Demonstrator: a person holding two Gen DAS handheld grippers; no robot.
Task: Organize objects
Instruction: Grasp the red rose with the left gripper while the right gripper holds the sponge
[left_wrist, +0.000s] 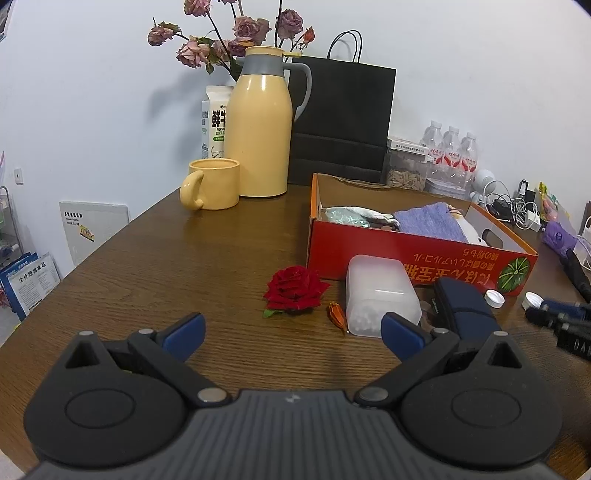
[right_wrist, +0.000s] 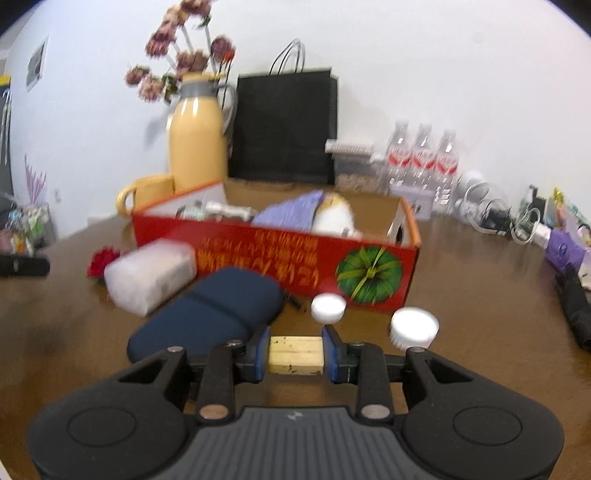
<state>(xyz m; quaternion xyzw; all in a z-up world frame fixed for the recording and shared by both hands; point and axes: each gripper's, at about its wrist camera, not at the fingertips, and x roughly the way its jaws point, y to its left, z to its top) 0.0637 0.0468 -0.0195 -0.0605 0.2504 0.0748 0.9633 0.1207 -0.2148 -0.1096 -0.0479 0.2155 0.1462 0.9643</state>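
My right gripper (right_wrist: 295, 354) is shut on a small pale wooden block (right_wrist: 295, 355), its blue pads pressing both ends just above the table. Ahead stands the red cardboard box (right_wrist: 280, 266) holding a purple cloth (right_wrist: 291, 210) and a white item. In front of the box lie a navy pouch (right_wrist: 210, 314), a frosted plastic case (right_wrist: 151, 275) and two white caps (right_wrist: 328, 307). My left gripper (left_wrist: 291, 336) hangs open over bare wood, short of a red rose head (left_wrist: 293, 290), a small orange bud (left_wrist: 337, 314) and the plastic case (left_wrist: 380, 297). The right gripper's dark tip (left_wrist: 561, 317) shows at the left view's right edge.
A yellow thermos (left_wrist: 258, 133), yellow mug (left_wrist: 212, 183), milk carton (left_wrist: 214, 122), dried roses and a black paper bag (left_wrist: 341, 122) stand along the back wall. Water bottles (left_wrist: 450, 151), a seed jar, cables and a purple item crowd the back right. The table edge curves away at left.
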